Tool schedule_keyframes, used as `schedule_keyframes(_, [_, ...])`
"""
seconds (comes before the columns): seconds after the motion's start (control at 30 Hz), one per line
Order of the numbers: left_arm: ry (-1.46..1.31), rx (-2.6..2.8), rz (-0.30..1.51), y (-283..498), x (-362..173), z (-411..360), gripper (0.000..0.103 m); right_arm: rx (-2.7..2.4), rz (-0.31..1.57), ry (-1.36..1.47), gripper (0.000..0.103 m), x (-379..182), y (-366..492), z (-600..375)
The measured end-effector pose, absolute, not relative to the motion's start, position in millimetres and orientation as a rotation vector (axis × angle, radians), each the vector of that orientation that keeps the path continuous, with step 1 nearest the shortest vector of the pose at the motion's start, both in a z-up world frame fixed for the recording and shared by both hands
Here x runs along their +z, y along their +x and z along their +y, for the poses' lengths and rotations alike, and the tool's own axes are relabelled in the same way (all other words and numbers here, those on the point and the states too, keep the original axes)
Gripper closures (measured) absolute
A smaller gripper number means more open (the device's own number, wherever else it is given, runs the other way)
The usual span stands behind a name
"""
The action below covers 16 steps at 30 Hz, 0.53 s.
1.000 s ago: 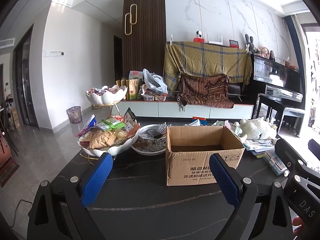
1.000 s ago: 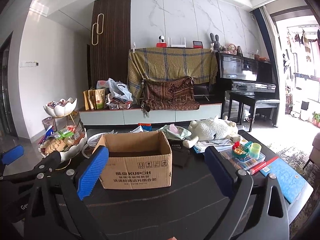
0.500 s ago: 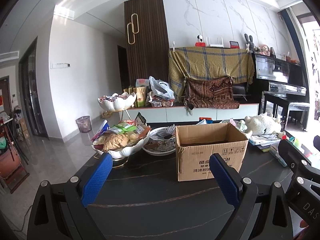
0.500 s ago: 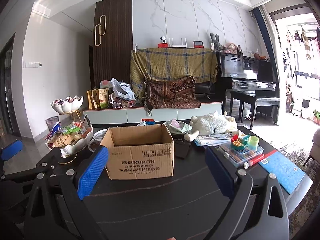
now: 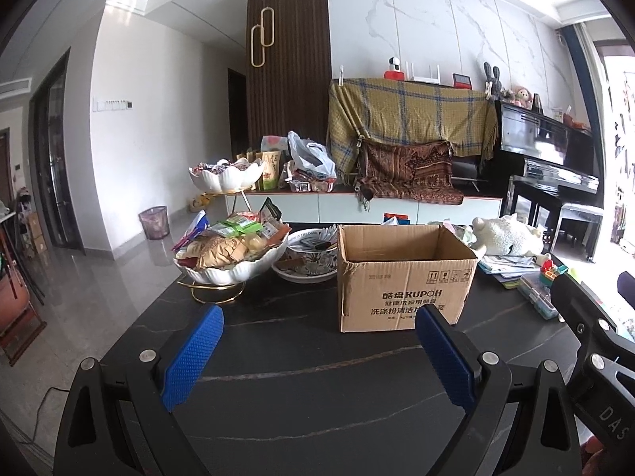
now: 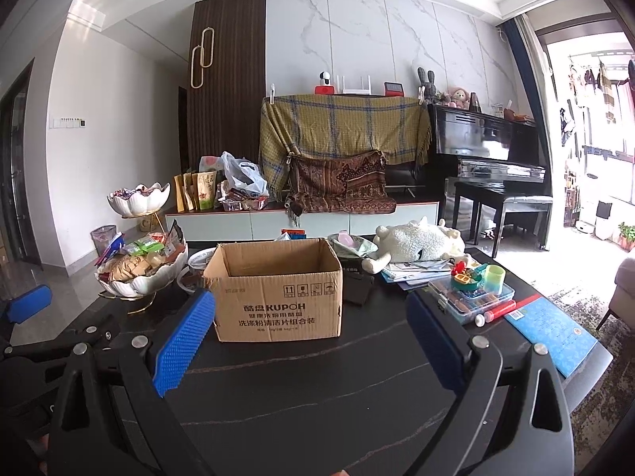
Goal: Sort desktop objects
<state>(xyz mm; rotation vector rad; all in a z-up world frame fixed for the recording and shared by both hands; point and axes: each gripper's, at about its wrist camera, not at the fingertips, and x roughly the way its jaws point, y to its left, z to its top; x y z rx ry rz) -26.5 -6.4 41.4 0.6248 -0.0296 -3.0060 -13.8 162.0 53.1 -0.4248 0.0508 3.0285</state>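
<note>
both grippers, left (image 5: 315, 351) and right (image 6: 307, 335), wide apart, empty, above near counter (image 6: 317, 377). box (image 6: 278, 289) centre, top open, inside unseen. loose toys, tube (image 6: 496, 312), booklet (image 6: 551, 331) lie right; snack bowl (image 6: 143, 273) left. stage unclear: sorting could be starting or between picks.

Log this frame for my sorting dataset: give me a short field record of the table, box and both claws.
surface: dark table
container: open cardboard box, upright, no contents visible
left of box: white bowl of snacks; patterned bowl
right of box: plush toy; clear case of small items; red pen; blue booklet
left claw: open, empty
right claw: open, empty
</note>
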Motion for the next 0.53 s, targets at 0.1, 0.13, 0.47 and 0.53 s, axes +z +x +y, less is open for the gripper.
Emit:
schedule_keyframes(0.1, [0.63,-3.002,-0.038,-24.1,40.5,-5.4,0.007,3.025,0.034,-0.428,0.007,52.8,-10.8,161.1])
schedule_keyframes(0.13, [0.632,-3.001,-0.041,-23.5,40.4,-5.2,0.007,3.027,0.033,-0.429,0.007,52.6,-9.9,161.0])
schedule_keyframes(0.47, [0.619,-2.997,-0.062,-20.4,41.1,-4.8,0.007,3.03,0.02,-0.431,0.007,52.7,-5.5,160.2])
schedule_keyframes(0.53, [0.621,-3.0,-0.06,-20.5,41.2,-5.3,0.007,3.028,0.015,-0.431,0.007,52.3,-6.0,159.7])
